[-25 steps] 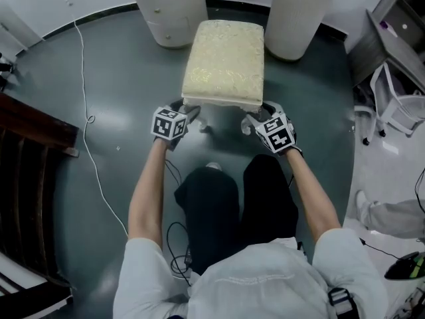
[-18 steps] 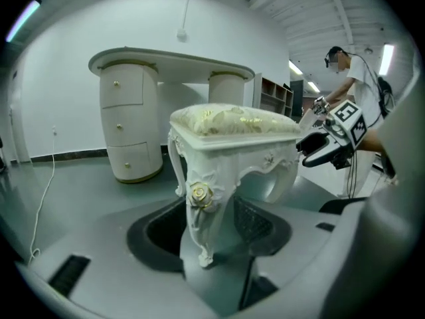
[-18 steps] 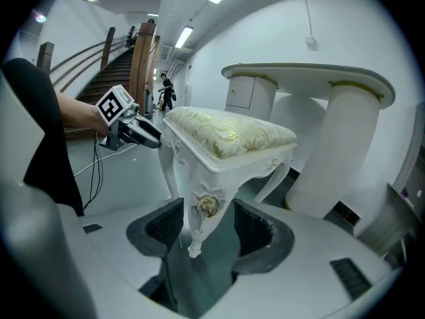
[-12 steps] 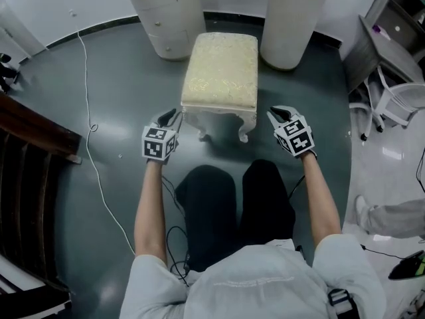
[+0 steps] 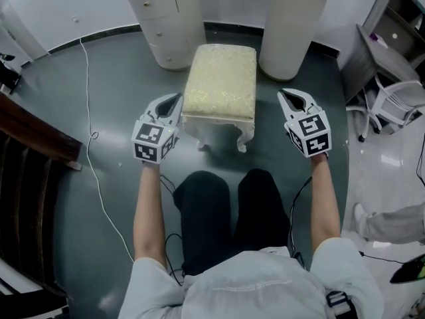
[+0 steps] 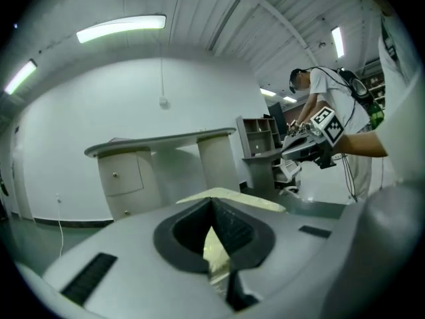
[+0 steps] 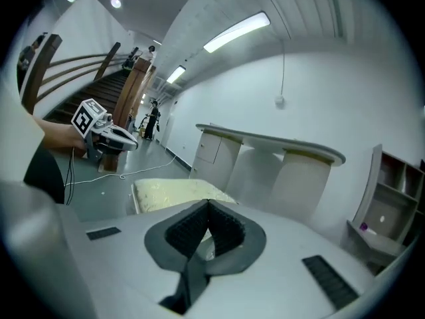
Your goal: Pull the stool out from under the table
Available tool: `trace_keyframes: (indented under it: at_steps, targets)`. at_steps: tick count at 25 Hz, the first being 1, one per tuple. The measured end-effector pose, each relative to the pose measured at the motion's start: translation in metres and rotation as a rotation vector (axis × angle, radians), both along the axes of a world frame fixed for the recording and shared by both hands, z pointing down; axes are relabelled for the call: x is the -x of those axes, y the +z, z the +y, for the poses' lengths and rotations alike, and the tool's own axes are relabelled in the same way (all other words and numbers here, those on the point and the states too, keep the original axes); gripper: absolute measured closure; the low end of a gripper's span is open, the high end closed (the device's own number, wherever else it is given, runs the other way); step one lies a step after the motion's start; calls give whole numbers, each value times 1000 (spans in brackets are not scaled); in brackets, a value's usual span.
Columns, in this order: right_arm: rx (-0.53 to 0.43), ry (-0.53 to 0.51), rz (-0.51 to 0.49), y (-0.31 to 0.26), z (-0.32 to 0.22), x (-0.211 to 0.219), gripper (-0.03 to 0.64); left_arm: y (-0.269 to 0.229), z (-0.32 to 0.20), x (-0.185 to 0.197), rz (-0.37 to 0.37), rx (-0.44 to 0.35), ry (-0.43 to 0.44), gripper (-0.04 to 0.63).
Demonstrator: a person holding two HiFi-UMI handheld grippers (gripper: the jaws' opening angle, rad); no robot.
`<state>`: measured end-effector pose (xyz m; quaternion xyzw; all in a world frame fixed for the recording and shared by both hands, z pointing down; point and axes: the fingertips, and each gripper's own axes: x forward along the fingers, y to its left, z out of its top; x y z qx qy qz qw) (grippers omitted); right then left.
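Observation:
The stool [image 5: 220,78], cream cushion on white curved legs, stands on the grey floor just in front of the white table [image 5: 166,25], between its two pedestals. My left gripper [image 5: 174,99] hovers beside the stool's left front corner, shut with nothing in it. On the other side my right gripper [image 5: 287,96] is raised off the right front corner, also shut and empty. In the left gripper view the shut jaws [image 6: 212,202] point over the cushion [image 6: 260,203] toward the table. The right gripper view has its shut jaws [image 7: 209,205] above the cushion [image 7: 169,190].
A dark wooden stair rail [image 5: 33,145] runs along the left. A white cable [image 5: 89,131] trails over the floor. A white chair [image 5: 392,108] and a grey shelf unit [image 5: 392,18] stand at the right. The person's legs [image 5: 232,218] are right behind the stool.
Both grippers have let go of the stool's front corners, moved outward and up, and their jaws have closed. The stool stays on the floor.

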<state>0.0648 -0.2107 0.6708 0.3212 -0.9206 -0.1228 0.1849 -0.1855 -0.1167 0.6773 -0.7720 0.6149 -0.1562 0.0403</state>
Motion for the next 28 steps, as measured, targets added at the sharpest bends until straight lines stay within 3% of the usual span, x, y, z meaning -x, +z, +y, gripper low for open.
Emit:
trace_keyframes:
  at_steps: [9,17,28]
  targets:
    - [-131,-12,-31,-70,-13,16,601,-69,-39,-28,-66,-100,98,577]
    - [-78,44,-23,-126,-63,29,601,-130,-99,-25,-126,-77,178,577]
    - [-42,82,-30,-324,-112,49,601,-310,-154,5,-110,-38,172,577]
